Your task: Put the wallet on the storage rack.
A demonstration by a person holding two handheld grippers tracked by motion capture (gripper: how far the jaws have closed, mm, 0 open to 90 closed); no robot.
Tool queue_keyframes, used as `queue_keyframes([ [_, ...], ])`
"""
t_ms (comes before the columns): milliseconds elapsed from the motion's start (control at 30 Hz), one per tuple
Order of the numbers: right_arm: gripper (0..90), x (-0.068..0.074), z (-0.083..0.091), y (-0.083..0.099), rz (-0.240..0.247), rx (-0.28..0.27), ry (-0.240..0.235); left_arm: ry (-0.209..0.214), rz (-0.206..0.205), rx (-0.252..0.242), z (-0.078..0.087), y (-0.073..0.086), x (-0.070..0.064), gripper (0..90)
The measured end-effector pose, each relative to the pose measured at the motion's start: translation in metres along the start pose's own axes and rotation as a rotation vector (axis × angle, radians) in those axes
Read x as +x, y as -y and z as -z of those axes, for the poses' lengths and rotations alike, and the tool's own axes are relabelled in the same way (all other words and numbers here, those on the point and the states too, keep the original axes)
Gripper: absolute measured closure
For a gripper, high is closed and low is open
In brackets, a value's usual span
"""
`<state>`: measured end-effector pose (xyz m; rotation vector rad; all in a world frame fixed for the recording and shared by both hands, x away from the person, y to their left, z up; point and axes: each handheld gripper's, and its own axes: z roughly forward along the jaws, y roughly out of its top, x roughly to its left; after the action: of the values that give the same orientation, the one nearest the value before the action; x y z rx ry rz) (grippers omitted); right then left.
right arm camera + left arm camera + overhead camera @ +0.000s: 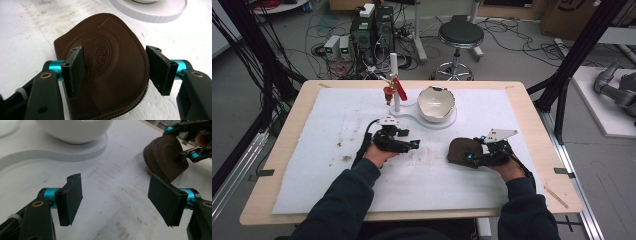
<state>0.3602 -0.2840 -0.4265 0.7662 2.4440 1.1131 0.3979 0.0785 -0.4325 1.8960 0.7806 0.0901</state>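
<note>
A brown leather zip pouch (460, 150) with an embossed round logo lies on the white mat, right of centre. My right gripper (470, 159) hovers over it, open. In the right gripper view the pouch (110, 57) spreads under the right gripper (116, 67); one pad sits over the logo and the other is at the pouch's curved edge. My left gripper (414, 145) is open to the left of the pouch, apart from it. The left gripper (115, 200) has nothing but bare mat between its pads, and the pouch (162, 155) lies ahead at the upper right.
A white bowl (436, 102) with a chipped rim sits on a flat white base (412, 117). From that base rises a white post with a red clamp (396, 89). The white mat (312, 165) has brown stains at its left. A stool (460, 35) stands beyond the table.
</note>
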Motion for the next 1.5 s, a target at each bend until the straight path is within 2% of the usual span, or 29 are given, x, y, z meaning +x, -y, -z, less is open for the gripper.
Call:
queue_keyframes([
  [200, 35.2, 0.004, -0.003, -0.002, 0.021, -0.007, -0.008, 0.061, -0.04, 0.058, -0.038, -0.014, -0.019, 27.7],
  [333, 35.4, 0.005, -0.002, -0.003, 0.035, -0.007, -0.004, 0.097, -0.051, 0.083, -0.06, -0.018, -0.03, 31.7],
  [400, 35.5, 0.005, -0.002, -0.003, 0.039, -0.008, -0.005, 0.104, -0.078, 0.102, -0.067, -0.019, -0.034, 33.9],
  [533, 35.7, 0.006, -0.002, -0.003, 0.045, -0.012, -0.005, 0.12, -0.094, 0.117, -0.073, -0.019, -0.036, 43.3],
  [567, 35.9, 0.006, -0.002, -0.003, 0.047, -0.012, -0.007, 0.131, -0.087, 0.115, -0.073, -0.019, -0.037, 45.3],
  [633, 36.2, 0.006, -0.002, -0.003, 0.048, -0.015, -0.008, 0.151, -0.1, 0.114, -0.074, -0.02, -0.038, 49.1],
  [733, 36.6, 0.007, -0.002, -0.004, 0.057, -0.018, -0.01, 0.186, -0.149, 0.118, -0.074, -0.02, -0.042, 62.7],
  [767, 36.7, 0.007, -0.002, -0.004, 0.055, -0.02, -0.009, 0.18, -0.169, 0.117, -0.074, -0.02, -0.044, 66.9],
  [867, 36.6, 0.006, -0.002, -0.003, 0.049, -0.021, -0.014, 0.181, -0.184, 0.116, -0.073, -0.021, -0.044, 68.8],
  [1033, 29.2, 0.0, -0.005, 0.0, -0.037, -0.022, -0.048, 0.187, -0.225, 0.106, -0.071, -0.021, -0.046, 72.6],
  [1100, 19.1, -0.004, -0.007, 0.002, -0.106, -0.016, -0.067, 0.197, -0.253, 0.098, -0.069, -0.022, -0.047, 73.8],
  [1167, 18.0, -0.009, -0.009, 0.005, -0.164, -0.012, -0.105, 0.196, -0.276, 0.098, -0.068, -0.022, -0.048, 74.8],
  [1267, 18.1, -0.014, -0.012, 0.009, -0.223, -0.017, -0.164, 0.204, -0.3, 0.098, -0.066, -0.022, -0.048, 75.8],
  [1300, 19.7, -0.016, -0.013, 0.011, -0.247, -0.02, -0.188, 0.204, -0.299, 0.099, -0.066, -0.022, -0.048, 75.9],
  [1333, 26.7, -0.018, -0.013, 0.012, -0.264, -0.021, -0.221, 0.2, -0.296, 0.101, -0.066, -0.023, -0.048, 75.8],
  [1367, 39.2, -0.019, -0.012, 0.013, -0.266, -0.025, -0.261, 0.193, -0.29, 0.098, -0.067, -0.023, -0.048, 74.8],
  [1400, 40.6, -0.019, -0.011, 0.013, -0.258, -0.032, -0.279, 0.18, -0.282, 0.101, -0.066, -0.023, -0.048, 72.5],
  [1433, 42.6, -0.019, -0.01, 0.012, -0.26, -0.03, -0.276, 0.163, -0.271, 0.102, -0.066, -0.024, -0.047, 67.9],
  [1500, 47.6, -0.02, -0.008, 0.012, -0.267, -0.033, -0.287, 0.107, -0.221, 0.111, -0.062, -0.025, -0.045, 53.9],
])
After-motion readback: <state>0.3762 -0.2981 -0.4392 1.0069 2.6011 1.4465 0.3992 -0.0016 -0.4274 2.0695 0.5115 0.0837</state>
